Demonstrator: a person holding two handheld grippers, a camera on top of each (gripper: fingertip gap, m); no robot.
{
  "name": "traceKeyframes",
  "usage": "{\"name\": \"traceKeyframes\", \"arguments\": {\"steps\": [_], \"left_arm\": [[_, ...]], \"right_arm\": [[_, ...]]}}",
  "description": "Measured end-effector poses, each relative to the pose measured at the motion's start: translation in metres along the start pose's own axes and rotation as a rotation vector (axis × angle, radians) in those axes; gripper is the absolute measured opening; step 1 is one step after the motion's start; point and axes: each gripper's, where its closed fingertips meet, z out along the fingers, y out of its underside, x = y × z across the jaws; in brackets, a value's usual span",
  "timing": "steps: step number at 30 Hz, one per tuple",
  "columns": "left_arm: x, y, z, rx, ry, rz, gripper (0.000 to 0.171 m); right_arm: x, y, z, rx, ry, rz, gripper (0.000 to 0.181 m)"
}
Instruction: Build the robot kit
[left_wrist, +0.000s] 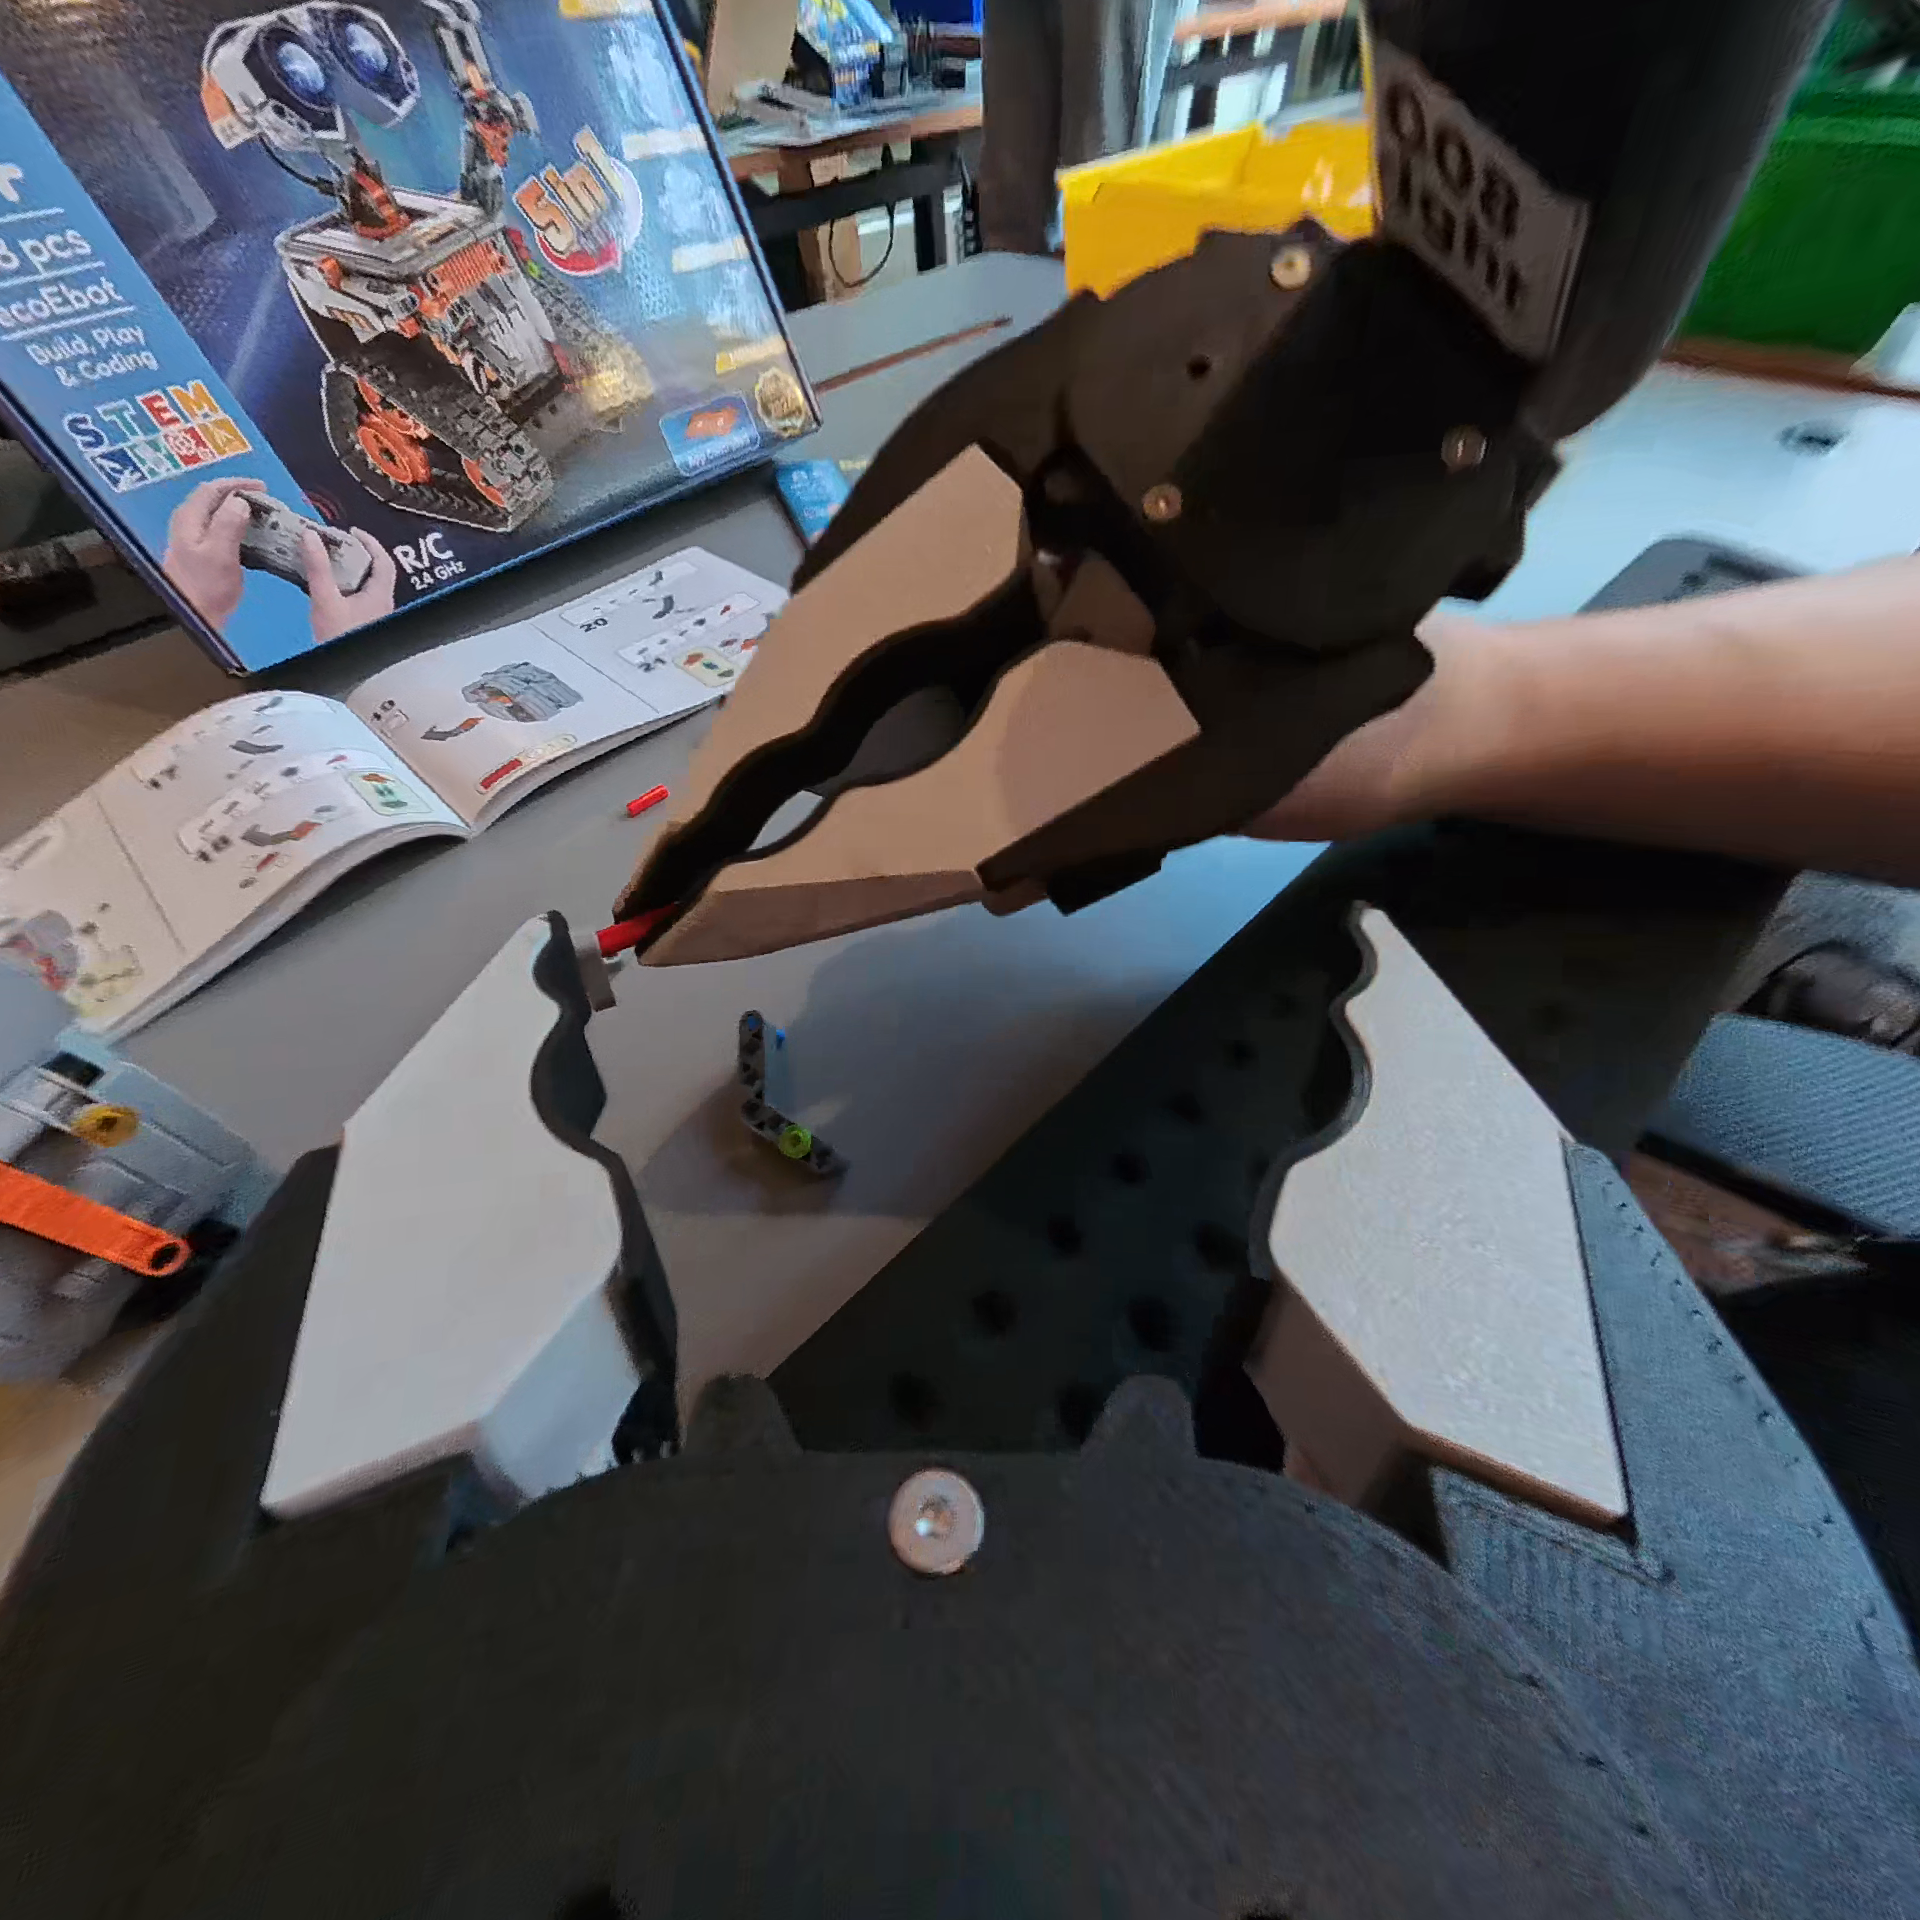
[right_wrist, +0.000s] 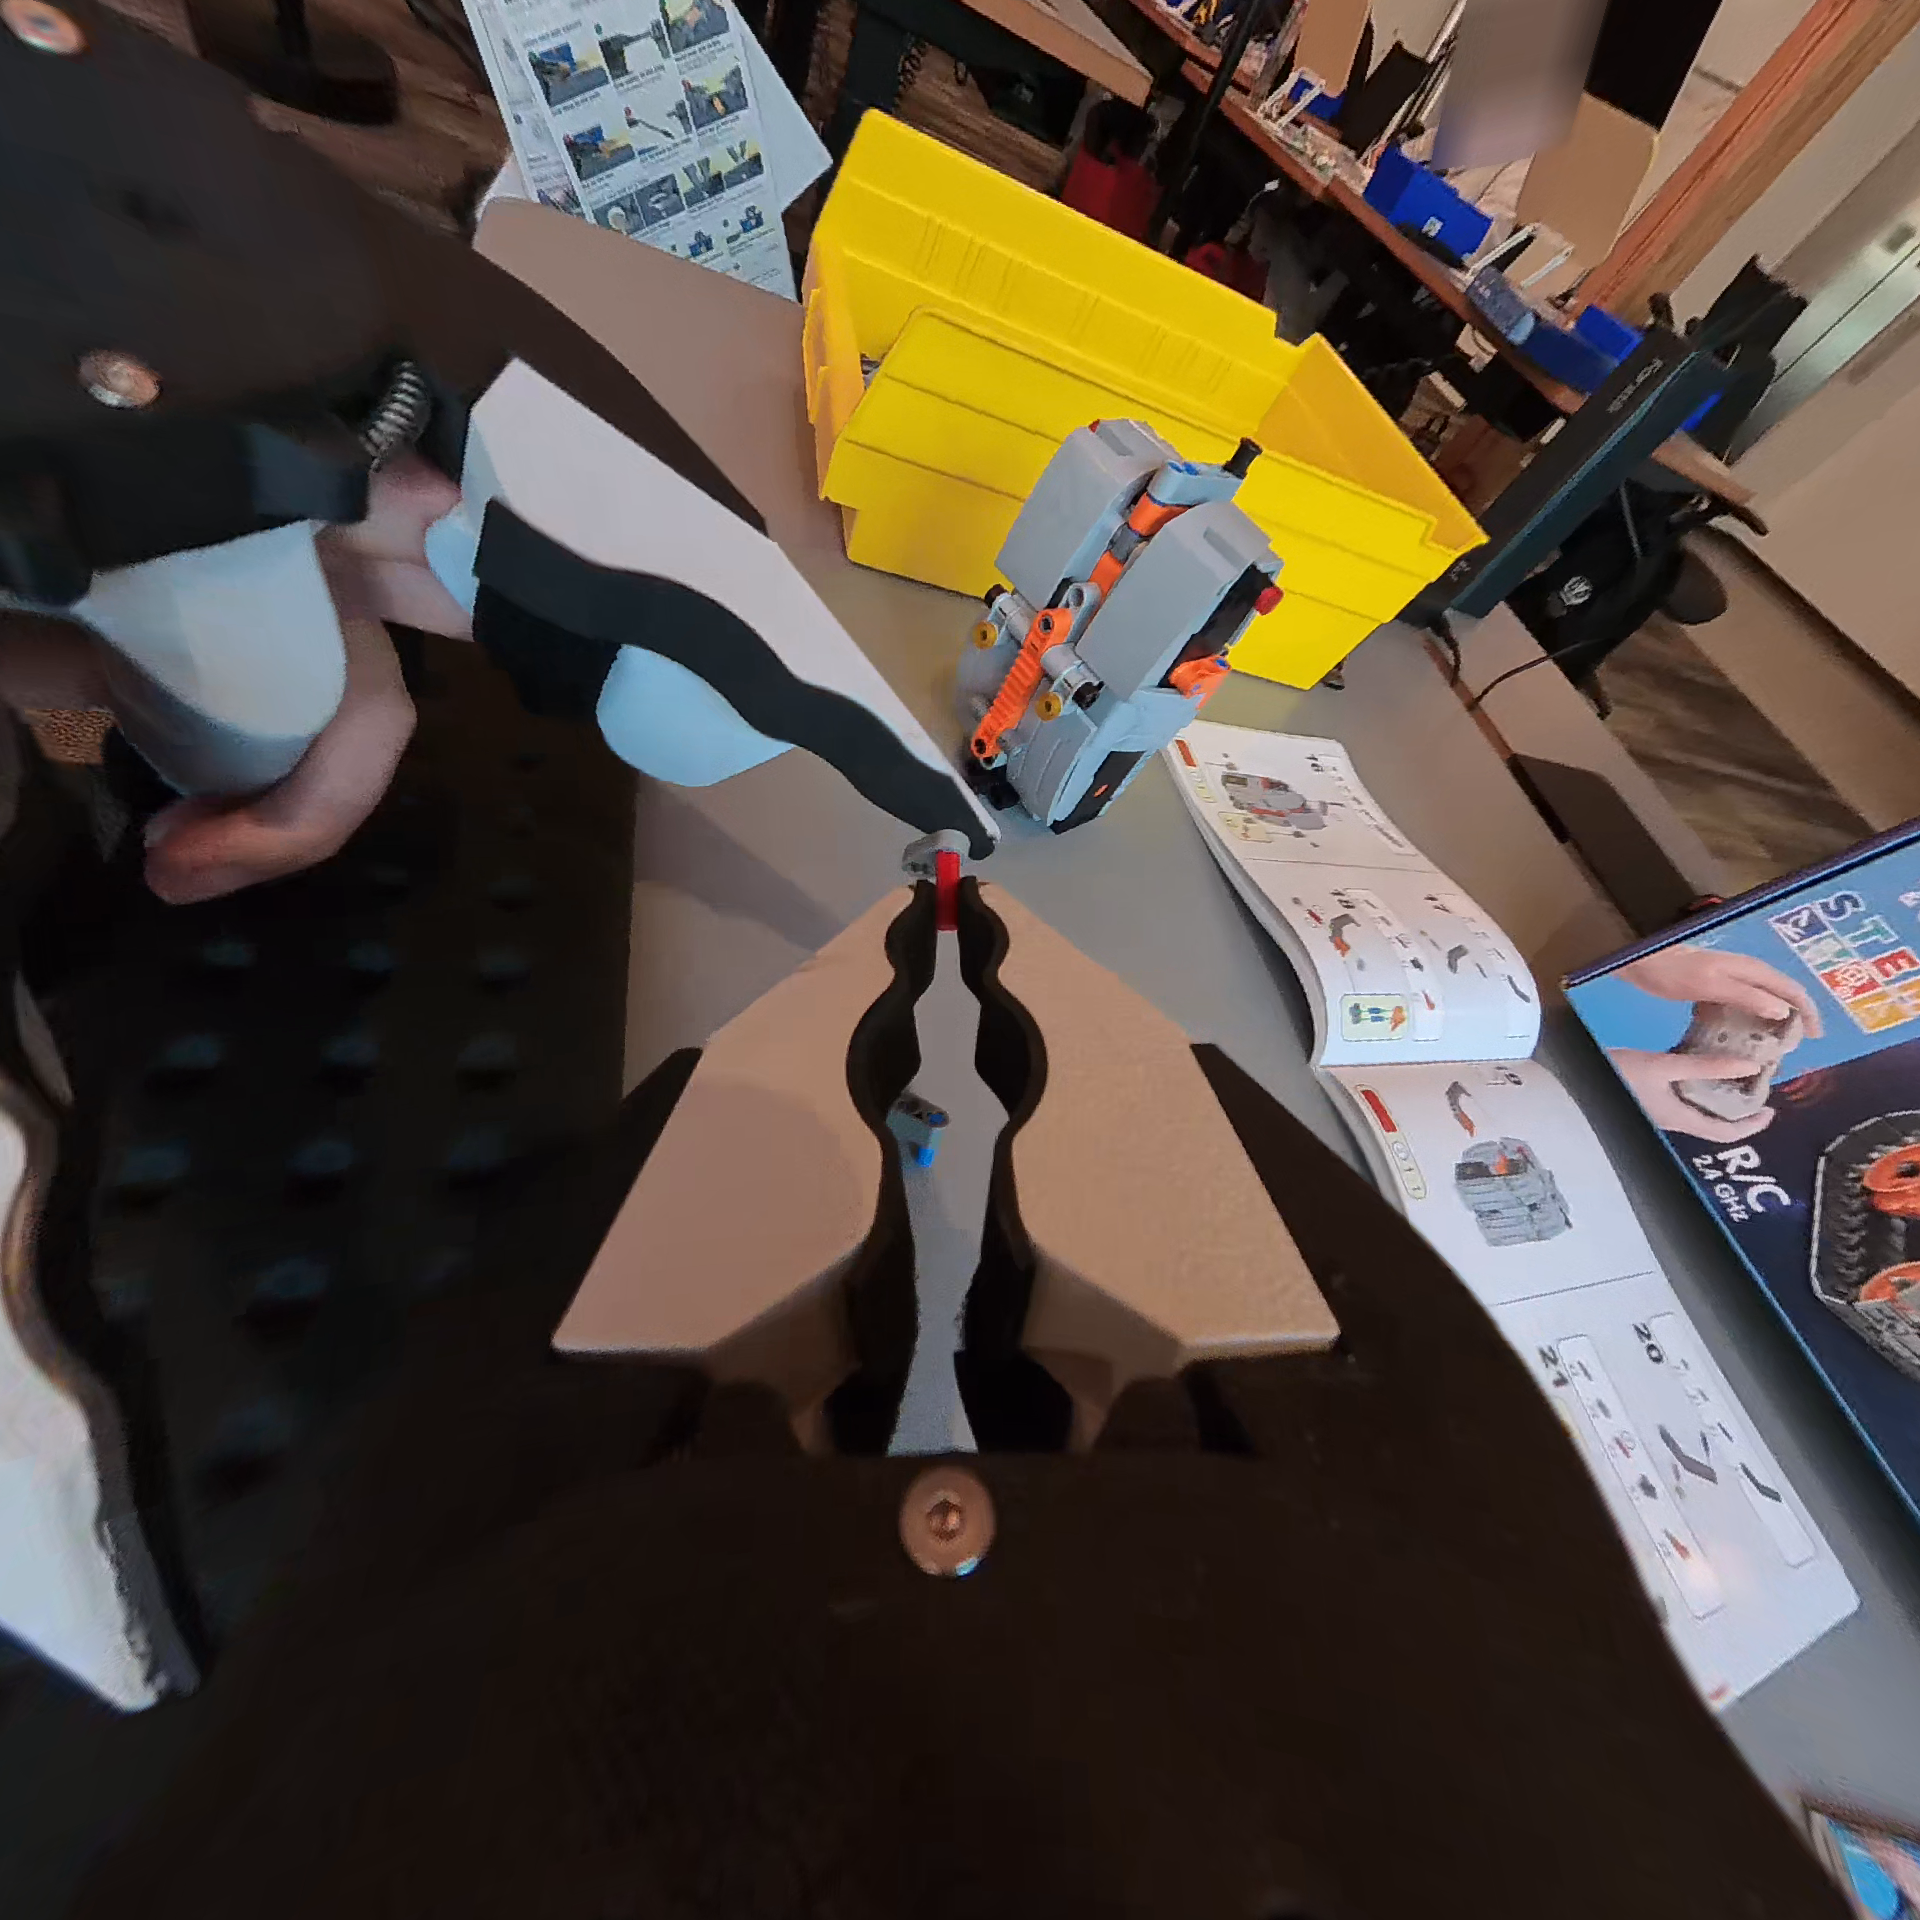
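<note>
My right gripper (right_wrist: 945, 896) is shut on a short red pin (right_wrist: 945, 902), which sticks out past its tips. A small light-grey piece (right_wrist: 928, 852) sits on the pin's far end. In the left wrist view the right gripper (left_wrist: 649, 920) comes in from the upper right, held by a hand, with the red pin (left_wrist: 634, 932) and the grey piece (left_wrist: 597, 971). My left gripper (left_wrist: 956, 925) is open wide, and its left fingertip (left_wrist: 556, 930) touches the grey piece. A bent dark-grey beam (left_wrist: 774, 1101) with green and blue pins lies on the grey table (left_wrist: 935, 1039) between the left fingers.
A toy-robot box (left_wrist: 364, 312) stands at the back left, with an open instruction booklet (left_wrist: 364, 758) in front of it and a loose red pin (left_wrist: 646, 800) nearby. A partly built grey and orange model (right_wrist: 1112, 623) stands by yellow bins (right_wrist: 1039, 364).
</note>
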Motion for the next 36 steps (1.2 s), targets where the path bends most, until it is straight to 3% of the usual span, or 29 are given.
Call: {"name": "traceKeyframes", "arguments": {"steps": [4,11,16,29,32,36], "left_arm": [[-0.002,0.008,0.007,-0.066,-0.072,0.077,0.141],[-0.006,-0.008,0.003,0.049,-0.074,-0.076,0.136],[-0.003,-0.015,0.003,0.108,-0.051,-0.151,0.147],[-0.005,-0.023,-0.002,0.174,-0.055,-0.171,0.143],[0.0,-0.026,-0.001,0.188,-0.02,-0.187,0.157],[0.001,-0.028,-0.002,0.209,0.007,-0.216,0.158]], "right_arm": [[0.0,0.002,0.001,-0.008,-0.004,0.029,0.003],[0.001,-0.002,0.002,0.013,0.038,0.035,0.003],[0.002,-0.003,0.002,0.025,0.049,0.071,0.004],[0.004,-0.01,0.001,0.093,0.053,0.157,0.003],[0.005,-0.009,0.001,0.097,0.05,0.153,0.003],[0.005,-0.008,0.001,0.1,0.039,0.176,0.003]]}}
